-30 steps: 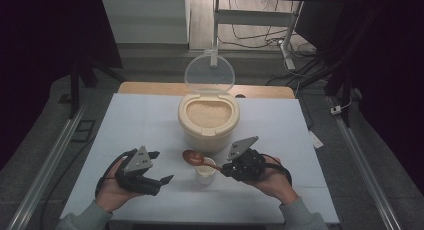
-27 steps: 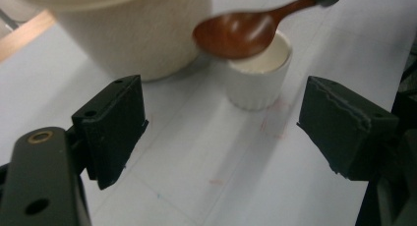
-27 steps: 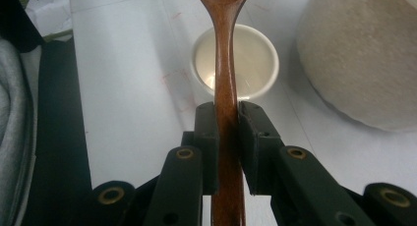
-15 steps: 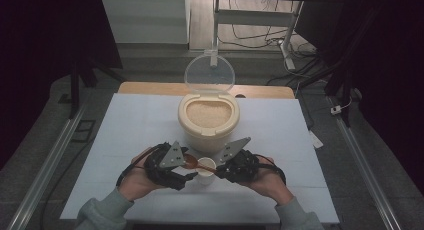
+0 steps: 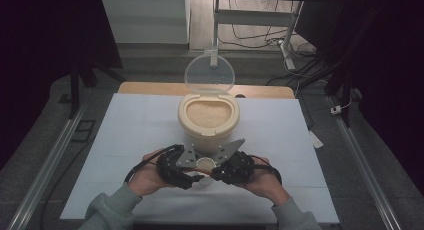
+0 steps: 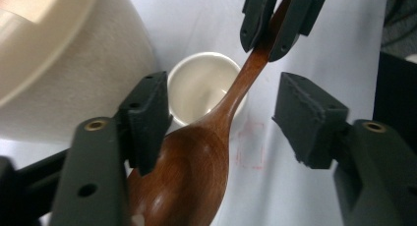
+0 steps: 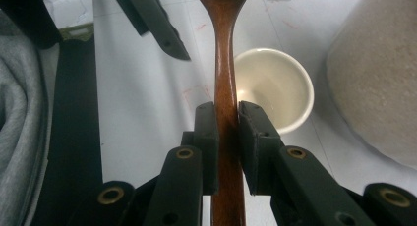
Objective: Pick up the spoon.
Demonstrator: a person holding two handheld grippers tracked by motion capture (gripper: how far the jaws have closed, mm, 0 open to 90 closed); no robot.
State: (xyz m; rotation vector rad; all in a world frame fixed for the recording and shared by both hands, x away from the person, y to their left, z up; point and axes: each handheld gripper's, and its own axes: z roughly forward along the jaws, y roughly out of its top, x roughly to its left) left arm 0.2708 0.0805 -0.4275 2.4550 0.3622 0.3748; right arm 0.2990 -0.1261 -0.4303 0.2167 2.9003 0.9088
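Above the small white cup (image 6: 206, 88), the right gripper (image 7: 227, 113) clamps the wooden spoon (image 6: 196, 157) by its handle. The left gripper (image 6: 221, 118) jaws, just closing, stand around its bowl without pressing. Closing off-centre could twist the spoon loose and knock the cup.

Your white table (image 5: 125, 140) carries a cream container (image 5: 208, 121) full of rice (clear lid (image 5: 209, 74) hinged upright behind), with a small white cup (image 7: 273, 88) just beside it.

One wooden spoon (image 7: 225, 64), one small white cup (image 7: 273, 88), one lidded rice container (image 5: 208, 115), two grippers (image 5: 181, 167) (image 5: 232, 166)
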